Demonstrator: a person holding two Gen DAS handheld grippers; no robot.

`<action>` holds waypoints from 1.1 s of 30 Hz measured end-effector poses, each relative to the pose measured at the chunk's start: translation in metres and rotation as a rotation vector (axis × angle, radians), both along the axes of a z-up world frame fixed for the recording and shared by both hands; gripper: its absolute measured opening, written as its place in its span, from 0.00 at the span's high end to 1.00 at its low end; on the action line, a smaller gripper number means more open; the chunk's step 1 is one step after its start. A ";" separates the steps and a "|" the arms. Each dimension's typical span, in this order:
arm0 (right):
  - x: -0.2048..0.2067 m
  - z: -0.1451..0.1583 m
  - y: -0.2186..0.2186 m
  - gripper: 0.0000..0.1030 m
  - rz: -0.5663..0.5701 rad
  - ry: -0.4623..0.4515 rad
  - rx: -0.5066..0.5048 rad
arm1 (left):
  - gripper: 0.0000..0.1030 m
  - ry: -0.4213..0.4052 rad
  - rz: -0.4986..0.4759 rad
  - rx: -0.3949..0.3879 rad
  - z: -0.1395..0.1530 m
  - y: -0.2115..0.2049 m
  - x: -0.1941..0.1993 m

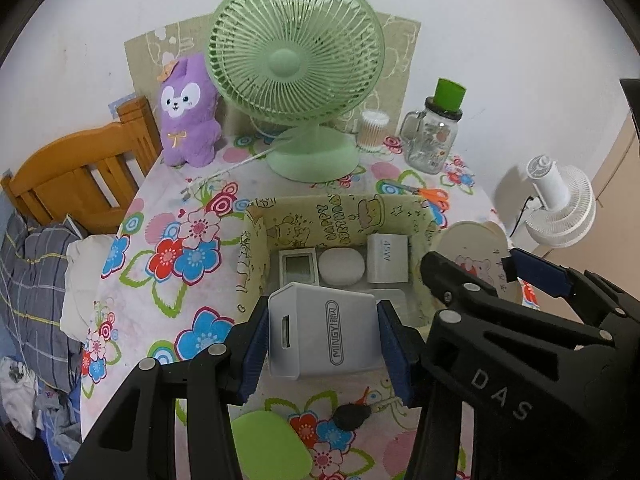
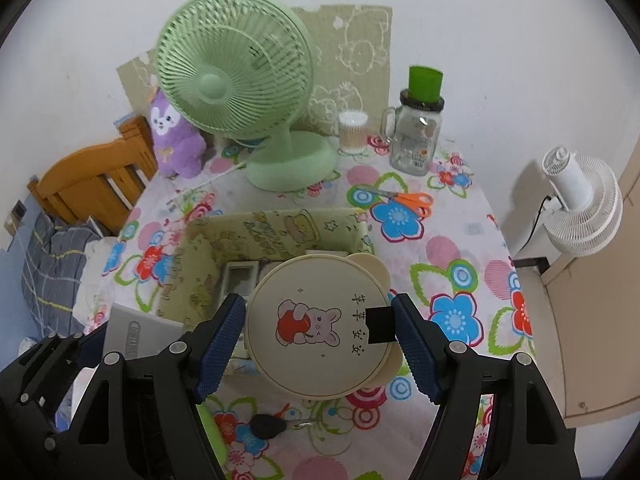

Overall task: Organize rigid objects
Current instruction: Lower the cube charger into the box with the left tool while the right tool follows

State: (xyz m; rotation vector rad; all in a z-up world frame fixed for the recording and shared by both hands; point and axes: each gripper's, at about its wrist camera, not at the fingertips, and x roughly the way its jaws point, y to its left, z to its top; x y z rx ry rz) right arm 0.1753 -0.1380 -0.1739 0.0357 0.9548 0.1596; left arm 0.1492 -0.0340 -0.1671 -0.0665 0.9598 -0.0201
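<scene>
Fan (image 1: 295,68) stands at twelve o'clock on the flowered table (image 1: 168,248), the box (image 1: 256,256) just below it at centre. Charger (image 1: 324,332), clenched between the left gripper's (image 1: 322,340) pads, hangs at six o'clock of the box, its long axis pointing roughly toward the opening; inside lie three small white items. Round mirror (image 2: 320,328), grasped flat across its width by the right gripper (image 2: 318,344), hovers over the box's four o'clock corner. Both hands look about equally near; I judge the charger has the clearer drop into the near, bare part.
</scene>
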 end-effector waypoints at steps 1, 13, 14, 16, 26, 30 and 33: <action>0.003 -0.002 -0.001 0.26 0.001 0.005 0.001 | 0.48 0.006 0.000 -0.002 -0.002 -0.001 0.003; 0.036 -0.015 -0.010 0.26 0.003 0.001 -0.026 | 0.48 0.051 -0.012 -0.010 -0.022 -0.009 0.041; 0.039 -0.017 -0.011 0.26 0.005 0.002 -0.024 | 0.48 0.054 -0.014 -0.009 -0.024 -0.010 0.045; 0.043 -0.019 -0.013 0.26 0.006 0.003 -0.025 | 0.48 0.062 -0.026 -0.006 -0.027 -0.011 0.051; 0.056 -0.031 -0.011 0.25 0.029 0.017 -0.016 | 0.48 0.106 -0.045 0.005 -0.045 -0.016 0.071; 0.061 -0.034 -0.010 0.25 0.034 0.022 -0.022 | 0.48 0.114 -0.054 0.006 -0.050 -0.018 0.078; 0.064 -0.037 -0.010 0.25 0.032 0.030 -0.025 | 0.48 0.121 -0.058 0.001 -0.054 -0.020 0.083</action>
